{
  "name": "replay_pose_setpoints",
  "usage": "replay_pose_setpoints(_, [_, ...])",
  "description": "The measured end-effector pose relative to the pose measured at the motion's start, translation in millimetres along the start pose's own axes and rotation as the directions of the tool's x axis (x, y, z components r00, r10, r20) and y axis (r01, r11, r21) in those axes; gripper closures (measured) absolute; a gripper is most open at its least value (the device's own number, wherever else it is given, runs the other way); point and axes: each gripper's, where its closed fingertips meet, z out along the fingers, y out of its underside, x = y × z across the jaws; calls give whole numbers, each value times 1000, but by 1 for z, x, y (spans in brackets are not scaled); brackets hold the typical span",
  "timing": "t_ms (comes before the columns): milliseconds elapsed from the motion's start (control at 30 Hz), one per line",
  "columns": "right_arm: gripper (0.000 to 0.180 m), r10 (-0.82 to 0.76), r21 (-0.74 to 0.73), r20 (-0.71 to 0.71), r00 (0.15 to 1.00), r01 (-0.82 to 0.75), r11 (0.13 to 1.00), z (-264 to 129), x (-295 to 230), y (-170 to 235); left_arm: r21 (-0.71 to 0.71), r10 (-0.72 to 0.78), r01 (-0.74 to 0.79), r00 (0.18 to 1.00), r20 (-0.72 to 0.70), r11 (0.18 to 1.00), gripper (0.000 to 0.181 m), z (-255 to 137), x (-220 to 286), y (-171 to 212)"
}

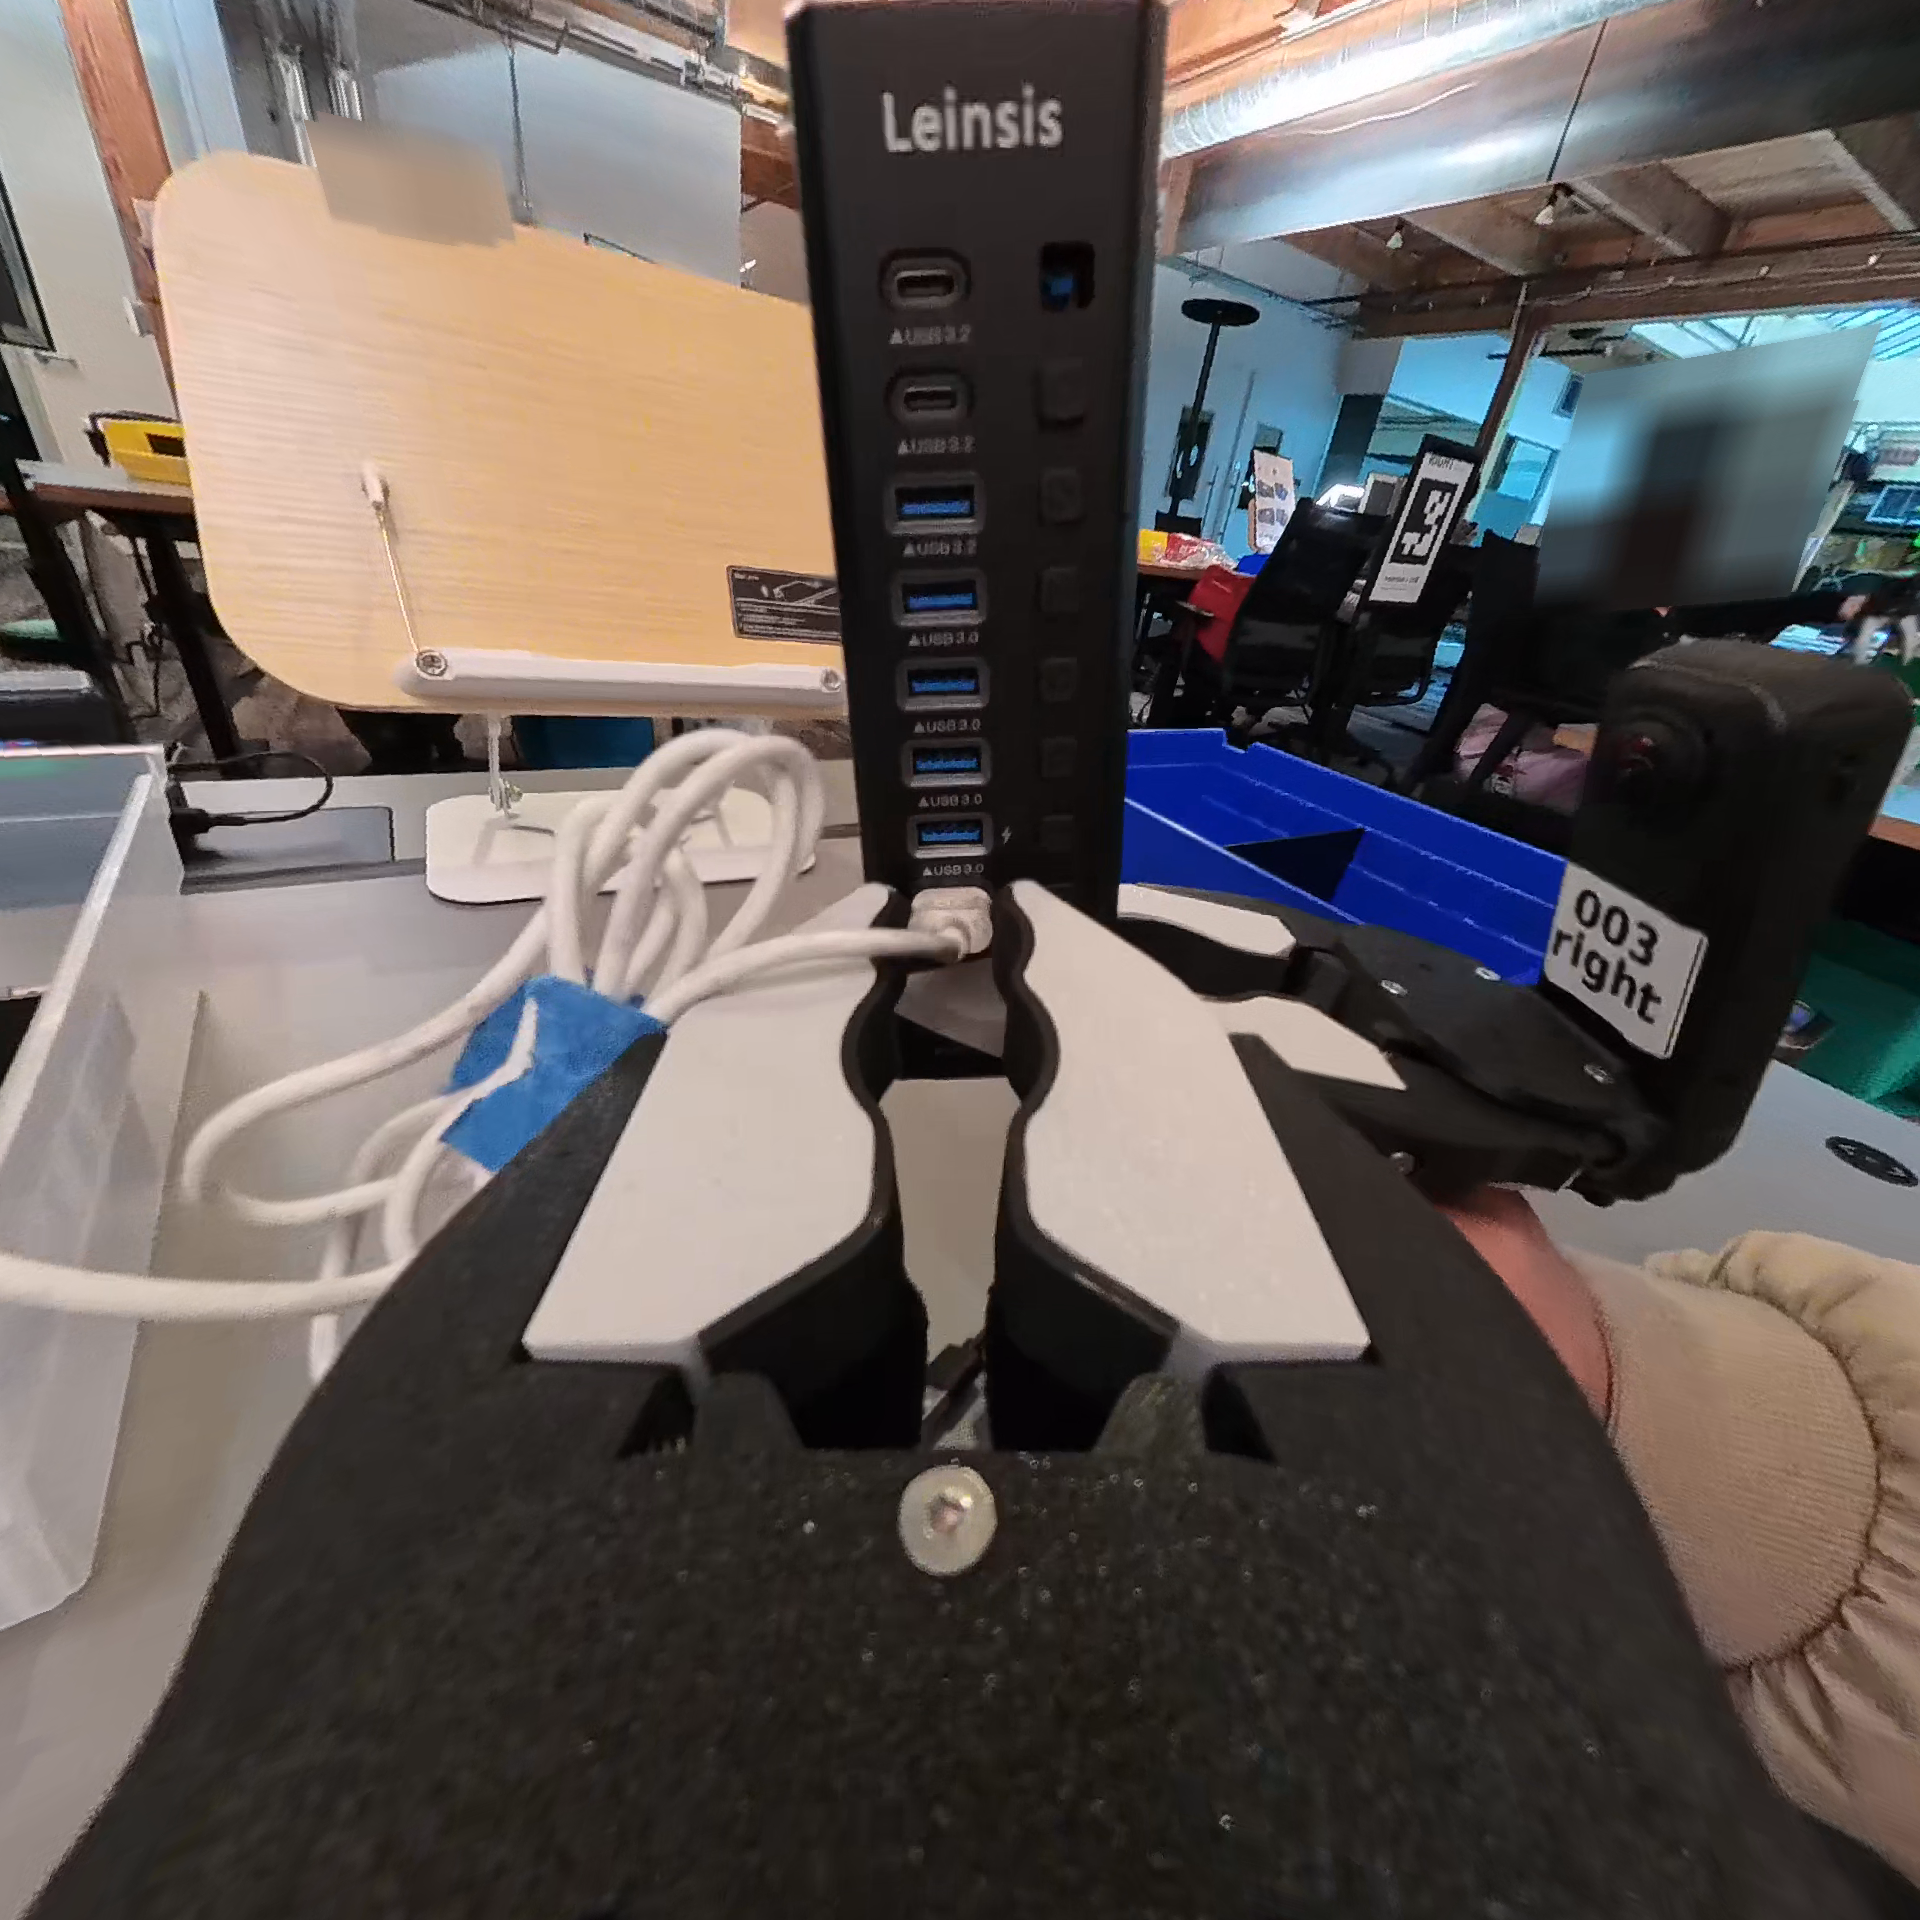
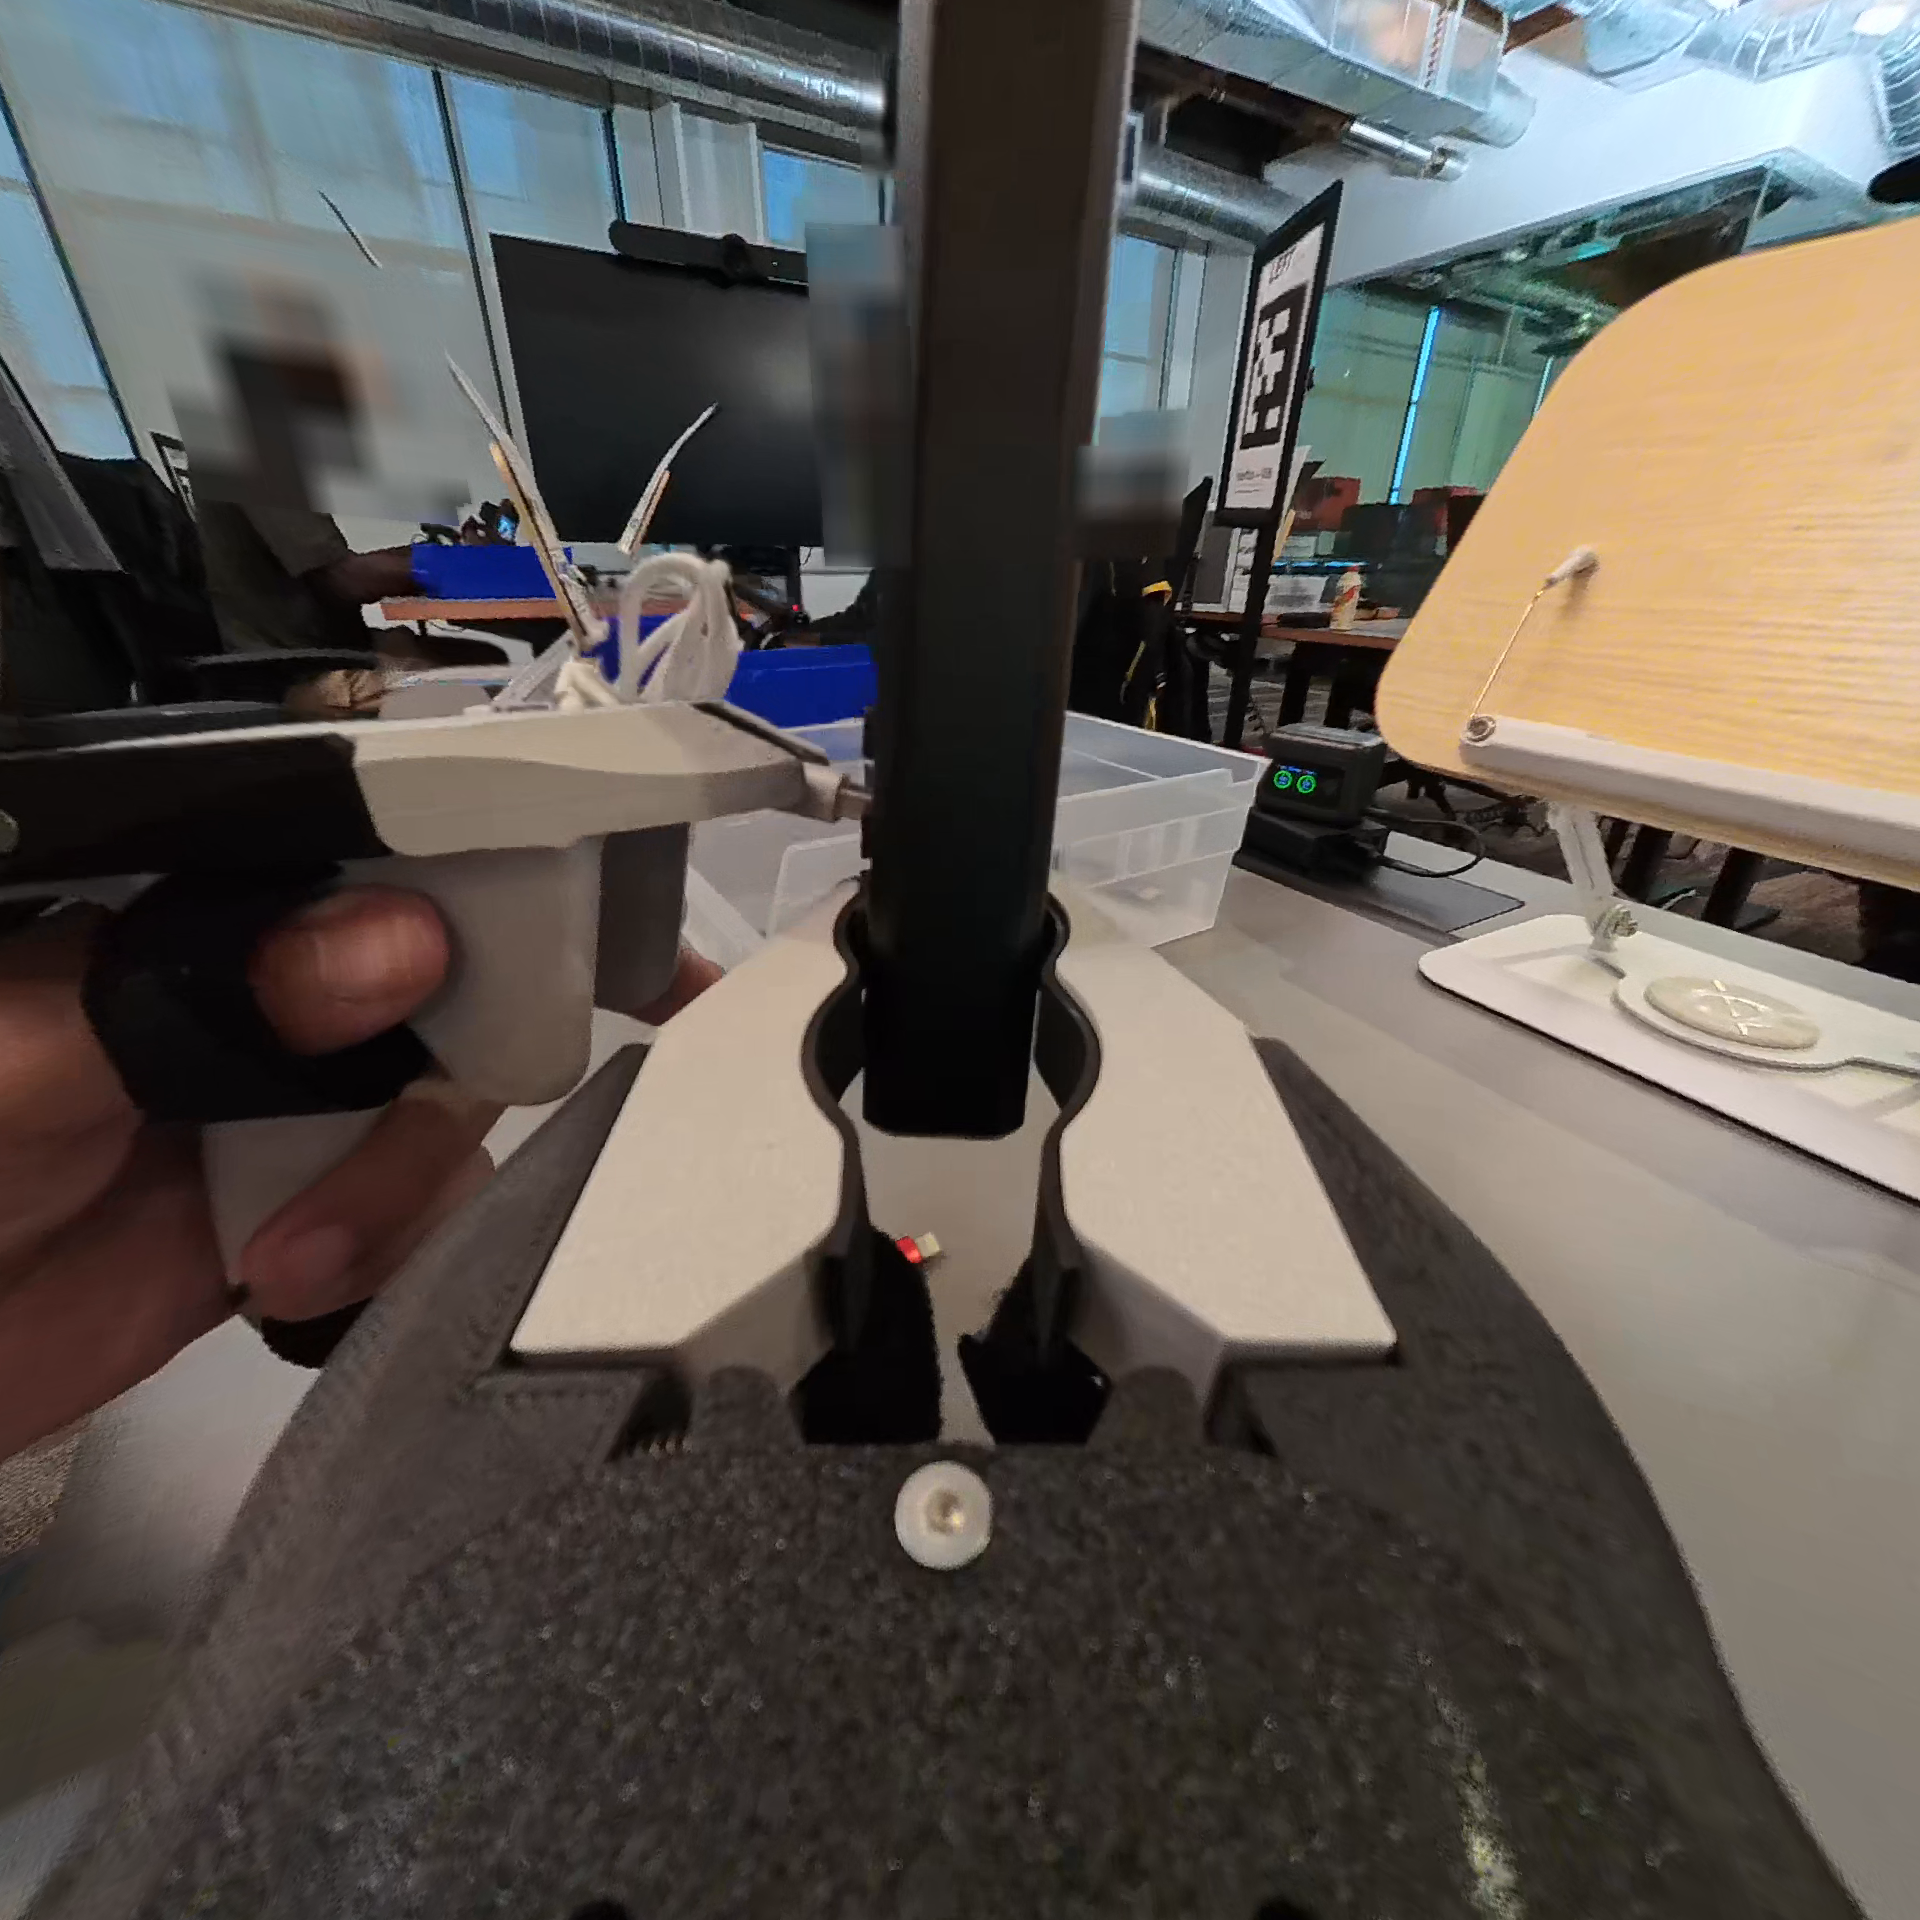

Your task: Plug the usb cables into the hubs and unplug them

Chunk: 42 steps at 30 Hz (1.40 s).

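A tall black USB hub [image 1: 977,582] stands upright with a column of ports facing me. My right gripper [image 2: 951,935] is shut on the hub's [image 2: 977,623] lower end and holds it above the grey table. It also shows in the left wrist view [image 1: 1226,956]. My left gripper [image 1: 951,935] is shut on a white USB plug [image 1: 948,912] at the hub's lowest port. In the right wrist view the left gripper [image 2: 821,784] comes from the left, and the plug's metal tip [image 2: 847,800] meets the hub. How deep it sits is unclear. The white cable [image 1: 665,831], bundled with blue tape [image 1: 540,1070], hangs left.
A wooden-board stand [image 1: 499,436] on a white base stands behind the hub, also at the right in the right wrist view [image 2: 1714,571]. A blue bin [image 1: 1330,831] sits back right. A clear plastic box [image 1: 62,1039] is at the left. A black device with green lights [image 2: 1320,779] sits beyond. My two grippers' fingertips are within a few centimetres of each other.
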Motion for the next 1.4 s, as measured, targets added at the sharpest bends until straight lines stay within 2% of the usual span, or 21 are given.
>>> replay_pose_setpoints(133, [153, -12, 86, -8, 1000, 13, 996, -3, 0, -8, 19, 52, -52, 998, -32, 998, 164, 0, 5, -3])
replay_pose_setpoints(267, [153, 187, 161, 76, 979, -197, 967, -1, -5, -17, 45, 227, -226, 974, -18, 973, 165, -1, 11, -12])
replay_pose_setpoints(300, [154, 195, 171, 85, 977, -207, 963, -1, -7, -19, 50, 252, -251, 967, -19, 967, 165, -2, 13, -14])
replay_pose_setpoints(400, [153, 67, 204, 37, 997, -74, 976, -3, -8, -25, 79, 269, -269, 963, 4, 960, 165, -6, 19, -18])
replay_pose_setpoints(600, [153, -52, 73, 16, 999, 50, 996, -4, -4, -18, 49, 261, -259, 964, -49, 965, 164, -3, 13, -12])
replay_pose_setpoints(800, [153, 143, 94, 55, 988, -148, 985, -1, -13, -16, 94, 365, -363, 931, -12, 927, 164, -5, 13, -13])
replay_pose_setpoints(867, [152, 173, 79, 43, 984, -176, 981, 0, -12, -11, 64, 350, -348, 936, -28, 935, 164, -2, 12, -10])
replay_pose_setpoints(1067, [153, 36, -1, -43, 998, -36, 999, 4, -3, 2, -22, 297, -297, 954, -33, 954, 164, 2, 1, 3])
replay_pose_setpoints(1300, [153, 71, -13, -66, 995, -72, 997, 10, 3, 9, -50, 314, -314, 949, -13, 948, 164, 6, -6, 9])
replay_pose_setpoints(1400, [153, 99, -74, -93, 991, -106, 992, 12, 6, 18, -90, 255, -257, 967, -26, 962, 165, 7, -10, 16])
